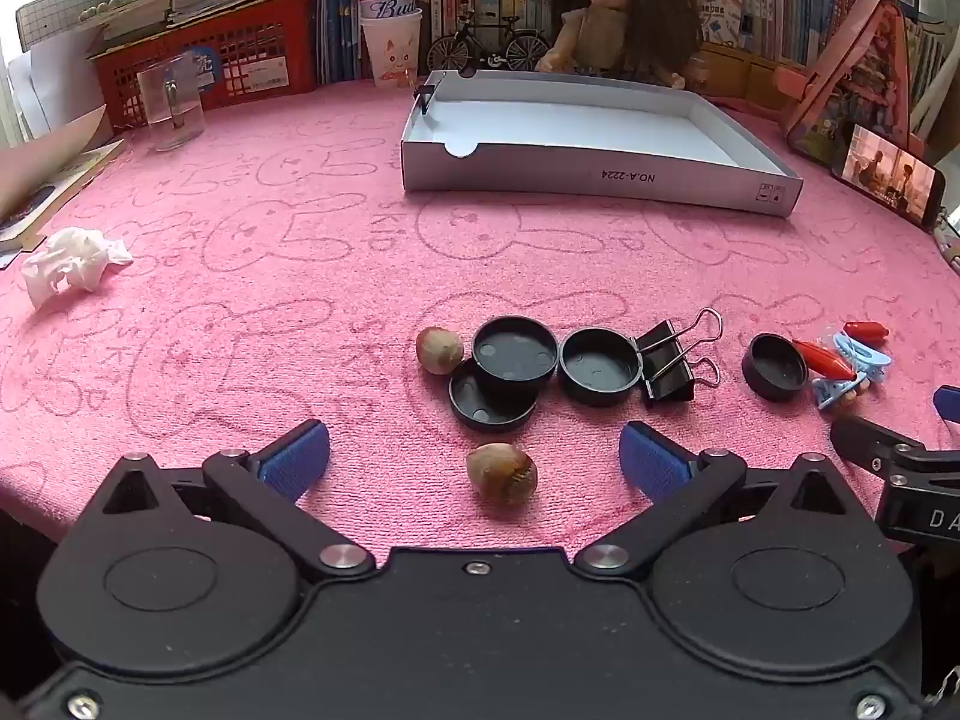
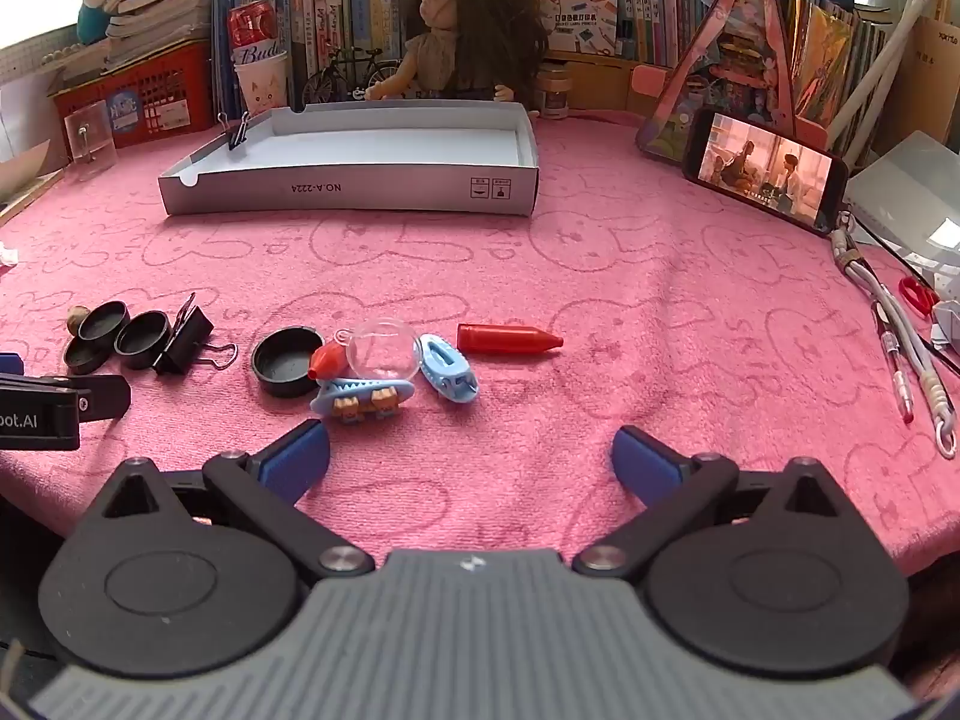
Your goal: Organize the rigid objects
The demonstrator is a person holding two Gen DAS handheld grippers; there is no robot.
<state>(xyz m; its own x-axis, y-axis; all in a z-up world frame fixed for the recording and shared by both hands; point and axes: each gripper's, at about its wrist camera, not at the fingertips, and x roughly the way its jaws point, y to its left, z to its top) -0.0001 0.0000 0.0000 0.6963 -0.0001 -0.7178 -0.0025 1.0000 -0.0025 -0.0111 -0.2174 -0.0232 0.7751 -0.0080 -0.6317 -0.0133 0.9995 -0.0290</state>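
Small items scattered on pink cloth [image 1: 270, 300], both grippers spread wide w/ nothing between jaws.

L to R, left wrist view: crumpled tissue [image 1: 72, 264] far left; nut [image 1: 439, 349] touching two overlapping black lids [image 1: 513, 354]; third black lid [image 1: 600, 365] beside a black binder clip [image 1: 672, 360]; fourth lid [image 1: 774, 366] next to red & blue bits at right edge. Second nut [image 1: 501, 471] lies close in front of left gripper [image 1: 474, 456], not touched. White box [image 1: 588, 174] sits behind, open, small binder clip [image 1: 427, 97] on its left wall. Right wrist view: right gripper [image 2: 471, 456] over bare cloth; clear dome [image 2: 384, 349], blue clips [image 2: 449, 375], red crayon [image 2: 509, 338] just ahead-left; phone [image 2: 768, 171] propped far right.
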